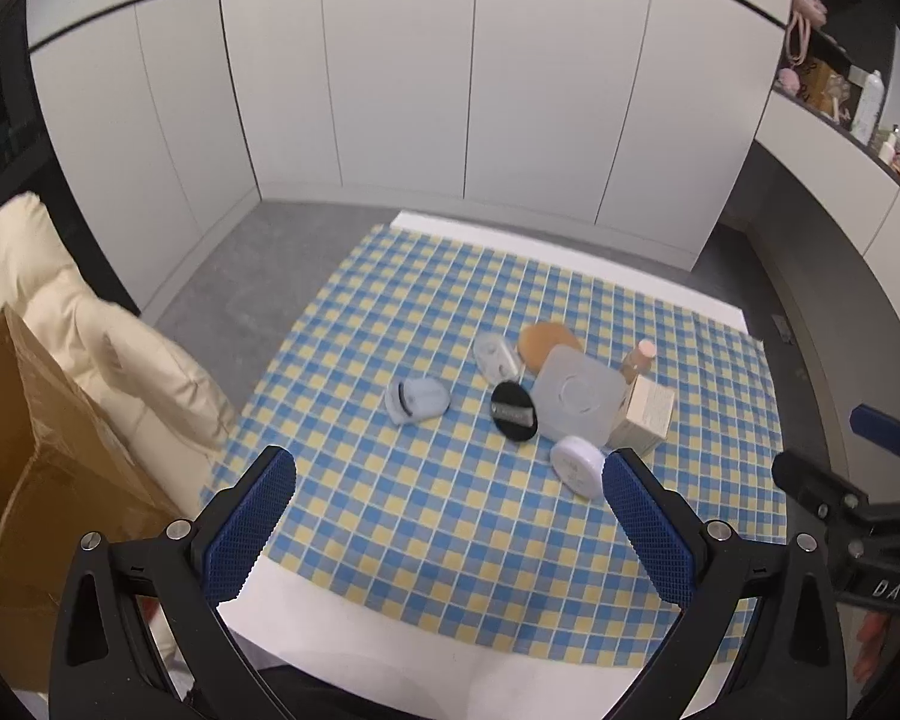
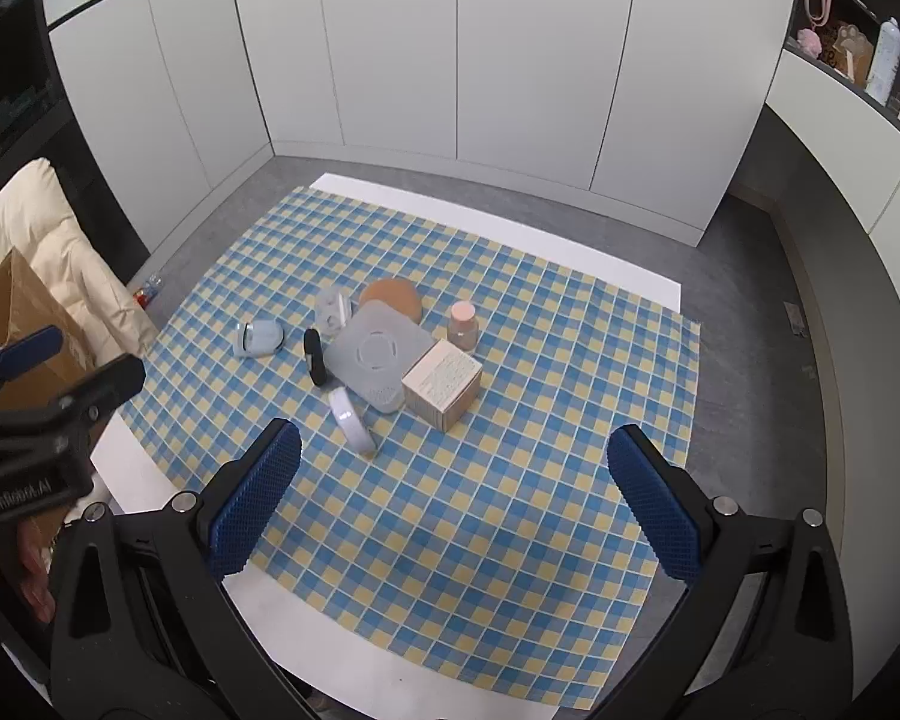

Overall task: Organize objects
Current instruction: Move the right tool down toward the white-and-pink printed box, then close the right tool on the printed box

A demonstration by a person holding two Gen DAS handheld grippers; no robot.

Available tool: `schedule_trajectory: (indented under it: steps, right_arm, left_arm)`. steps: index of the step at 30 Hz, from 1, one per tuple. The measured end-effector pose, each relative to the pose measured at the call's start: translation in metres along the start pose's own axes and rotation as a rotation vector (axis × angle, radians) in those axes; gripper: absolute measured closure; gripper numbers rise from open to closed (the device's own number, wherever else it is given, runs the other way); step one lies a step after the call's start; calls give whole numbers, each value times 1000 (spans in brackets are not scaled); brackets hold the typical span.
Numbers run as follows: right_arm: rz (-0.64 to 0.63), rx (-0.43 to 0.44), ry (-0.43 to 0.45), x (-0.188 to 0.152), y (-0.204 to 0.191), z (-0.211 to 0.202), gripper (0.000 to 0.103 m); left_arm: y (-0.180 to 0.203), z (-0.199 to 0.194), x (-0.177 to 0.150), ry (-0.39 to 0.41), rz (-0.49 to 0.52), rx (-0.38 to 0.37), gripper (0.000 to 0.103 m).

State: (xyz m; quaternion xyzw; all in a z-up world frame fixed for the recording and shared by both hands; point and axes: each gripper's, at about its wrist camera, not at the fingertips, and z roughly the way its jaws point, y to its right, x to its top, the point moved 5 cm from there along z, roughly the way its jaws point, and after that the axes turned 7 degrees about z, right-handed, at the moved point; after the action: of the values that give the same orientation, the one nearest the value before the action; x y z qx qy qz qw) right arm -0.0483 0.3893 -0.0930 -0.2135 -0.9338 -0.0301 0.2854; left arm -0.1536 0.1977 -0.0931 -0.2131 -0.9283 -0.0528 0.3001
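White cabinet doors [image 2: 510, 60] line the back of the room, above a grey floor [image 2: 768, 276]; a white bench [image 2: 342, 648] carries a blue-and-yellow checked cloth [image 2: 510, 480]; a cream cushion [image 1: 60, 312] and a brown box [image 1: 24, 432] sit off its left side.

The task's things lie clustered mid-cloth; a clear square lid [image 2: 373, 354] lies flat at the centre, with a tan puff [image 2: 392, 297] behind it and partly under its far edge; a clear case [image 2: 332, 311] stands just left of the puff; a black puff [image 1: 513, 411] touches the lid's left side; a pale blue curler [image 1: 417, 399] lies apart to the left; a white compact [image 2: 351, 420] stands on edge just in front of the lid; a carton [image 2: 443, 384] sits against the lid's right side, and a pink-capped jar [image 2: 463, 324] stands upright just behind the carton.

The left claw [image 1: 447, 519] hangs above the near cloth with jaws spread wide, holding nothing; the compact is just beside its right fingertip in its view; the right claw [image 2: 453, 507] hangs likewise released and empty, nearer the cloth's right half.
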Motion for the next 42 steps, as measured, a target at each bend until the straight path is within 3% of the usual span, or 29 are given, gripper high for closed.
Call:
schedule_trajectory:
  steps: [9,27,32,34,37,42]
  right_arm:
    - [-30,1,-75,-7,8,33,0]
    - [-117,-8,-160,3,30,127,0]
    - [-107,9,-192,1,34,156,0]
    - [-116,27,-204,0,32,166,0]
    - [-127,35,-218,-2,32,177,0]
    - [-137,54,-235,-3,31,195,0]
  left_arm:
    - [-4,32,-10,-83,-20,-36,1]
    - [29,125,2,-163,2,-6,6]
    - [35,150,4,-187,-5,3,14]
    - [36,160,5,-197,0,9,24]
    - [33,171,7,-206,-18,26,29]
    - [29,183,5,-223,-53,-9,46]
